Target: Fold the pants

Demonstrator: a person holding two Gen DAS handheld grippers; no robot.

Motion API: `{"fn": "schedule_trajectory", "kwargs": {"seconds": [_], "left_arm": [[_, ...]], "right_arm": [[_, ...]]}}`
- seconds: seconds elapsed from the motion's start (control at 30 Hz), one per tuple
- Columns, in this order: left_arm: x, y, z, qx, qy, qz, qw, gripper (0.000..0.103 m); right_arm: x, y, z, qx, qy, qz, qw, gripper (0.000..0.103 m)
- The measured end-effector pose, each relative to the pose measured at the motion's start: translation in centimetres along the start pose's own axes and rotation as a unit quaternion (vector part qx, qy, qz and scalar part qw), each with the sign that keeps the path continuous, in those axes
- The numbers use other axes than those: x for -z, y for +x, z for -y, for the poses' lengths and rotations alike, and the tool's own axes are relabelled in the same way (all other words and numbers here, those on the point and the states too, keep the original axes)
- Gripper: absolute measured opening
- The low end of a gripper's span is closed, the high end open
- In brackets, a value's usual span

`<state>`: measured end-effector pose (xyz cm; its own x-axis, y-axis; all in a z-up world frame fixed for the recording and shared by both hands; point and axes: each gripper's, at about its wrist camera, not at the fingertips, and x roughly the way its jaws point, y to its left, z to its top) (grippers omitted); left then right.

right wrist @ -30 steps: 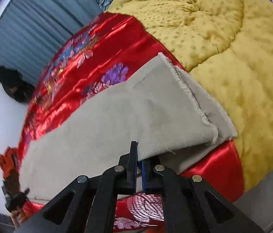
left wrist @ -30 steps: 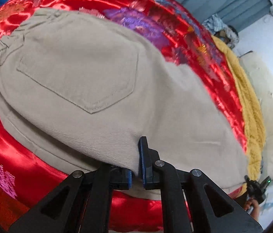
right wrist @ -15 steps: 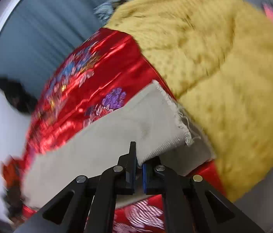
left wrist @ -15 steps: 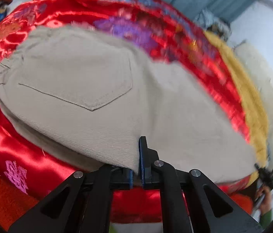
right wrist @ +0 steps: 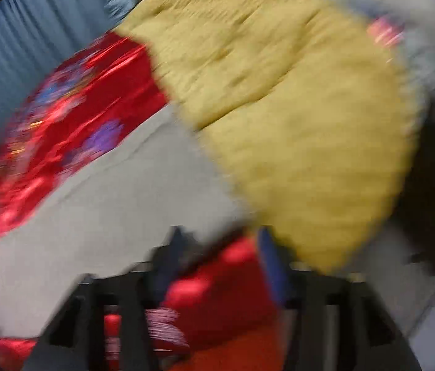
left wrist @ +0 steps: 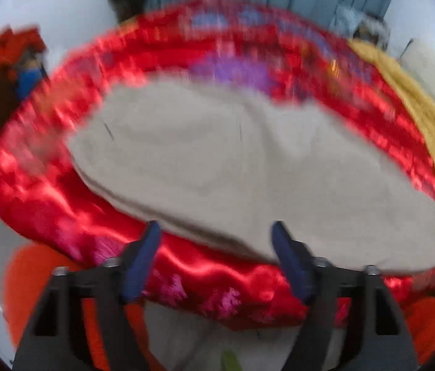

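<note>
A: Where are the pants (left wrist: 248, 167) at this moment?

B: The beige pants lie flat on the red satin bedspread (left wrist: 205, 266), folded lengthwise it seems, with the leg ends running off toward the yellow quilt (left wrist: 427, 123). In the right wrist view the cuff end of the cloth reaches the edge of that quilt, though motion blur smears the detail.

A: And the two tools?

B: The left hand-held gripper (left wrist: 214, 256) is released, its blue-padded fingers (left wrist: 143, 256) spread wide just short of the near edge of the pants, holding nothing. The right hand-held gripper (right wrist: 217, 266) also looks spread, one blue pad visible near the yellow quilt, with red bedspread showing between the fingers; the blur makes this less certain, but no cloth sits between them.

A: What could go wrong from here?

B: The satin is slick, so a sideways drag during the next grasp would likely slide the whole garment and skew the layers. Pinching only the top layer would open the fold when lifted. On the right side, the fingers could catch the quilt or bedspread along with the cuff, pulling bedding into the fold. If the two ends are lifted unevenly, the crosswise fold would probably land crooked.
</note>
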<state>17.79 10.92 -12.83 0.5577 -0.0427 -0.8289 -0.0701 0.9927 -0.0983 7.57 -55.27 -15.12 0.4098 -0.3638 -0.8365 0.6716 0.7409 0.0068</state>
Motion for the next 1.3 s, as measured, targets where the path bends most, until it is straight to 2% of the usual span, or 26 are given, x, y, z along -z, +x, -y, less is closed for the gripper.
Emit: {"fn": "schedule_trajectory", "kwargs": {"seconds": [0.07,0.13,0.2,0.27,0.3,0.37,0.4,0.43,0.5,0.6,0.73,0.83,0.93,1.03,1.1,1.17,1.3], "left_arm": [[-1.3,-1.1,1.4,0.006,0.022,0.033,0.9992,0.082],[-2.6,-0.2,3.6,0.024,0.05,0.044,0.9975,0.084],[-2.8,1.7,5.5,0.032,0.08,0.043,0.9954,0.084],[-2.1,4.9,7.6,0.026,0.115,0.017,0.9929,0.084],[-1.3,6.4,8.4,0.021,0.137,-0.002,0.9903,0.084],[1.2,10.0,9.5,-0.018,0.192,-0.057,0.9796,0.084],[2.2,10.7,9.6,-0.029,0.209,-0.065,0.9754,0.084],[2.9,10.0,9.5,-0.032,0.213,-0.044,0.9756,0.084],[2.8,8.5,9.7,-0.026,0.202,-0.051,0.9776,0.084],[1.9,5.7,12.0,0.018,0.201,-0.031,0.979,0.084],[0.6,3.6,20.1,0.079,0.269,0.001,0.96,0.088],[-1.1,5.6,27.1,0.123,0.286,-0.022,0.9501,0.088],[-1.4,8.6,33.2,0.107,0.322,-0.032,0.9403,0.088],[-1.3,12.0,38.2,0.083,0.339,-0.048,0.936,0.086],[0.1,12.7,38.5,0.07,0.346,-0.062,0.9337,0.085],[2.0,12.9,39.1,0.071,0.36,-0.074,0.9272,0.084],[7.4,9.8,37.7,0.077,0.416,-0.032,0.9055,0.084]], "right_arm": [[-0.5,-2.0,-1.2,-0.009,-0.039,0.037,0.998,0.063],[-1.4,-2.5,-2.9,-0.061,-0.064,0.045,0.995,0.063],[-2.4,-1.4,-4.6,-0.115,-0.074,0.033,0.99,0.063],[-2.8,1.1,-5.6,-0.152,-0.094,-0.007,0.984,0.063],[-2.8,2.8,-6.2,-0.148,-0.11,-0.032,0.982,0.063],[-1.8,7.0,-6.7,-0.108,-0.153,-0.11,0.976,0.063],[-1.2,8.2,-6.7,-0.108,-0.167,-0.127,0.972,0.063],[-1.0,8.2,-6.5,-0.115,-0.169,-0.119,0.972,0.064],[-1.1,7.9,-5.9,-0.127,-0.161,-0.113,0.972,0.064],[-0.9,8.0,-5.7,-0.141,-0.16,-0.115,0.97,0.068],[-0.9,7.8,-5.7,-0.132,-0.171,-0.113,0.97,0.068],[-0.8,7.9,-6.2,-0.132,-0.171,-0.115,0.97,0.069],[-1.0,8.1,-6.0,-0.141,-0.168,-0.115,0.969,0.07],[-1.0,8.0,-6.1,-0.14,-0.171,-0.115,0.968,0.07],[-1.0,8.1,-6.0,-0.144,-0.17,-0.117,0.968,0.071],[-1.0,8.1,-6.0,-0.145,-0.171,-0.118,0.967,0.071],[-0.9,8.1,-6.1,-0.146,-0.177,-0.117,0.966,0.072]]}}
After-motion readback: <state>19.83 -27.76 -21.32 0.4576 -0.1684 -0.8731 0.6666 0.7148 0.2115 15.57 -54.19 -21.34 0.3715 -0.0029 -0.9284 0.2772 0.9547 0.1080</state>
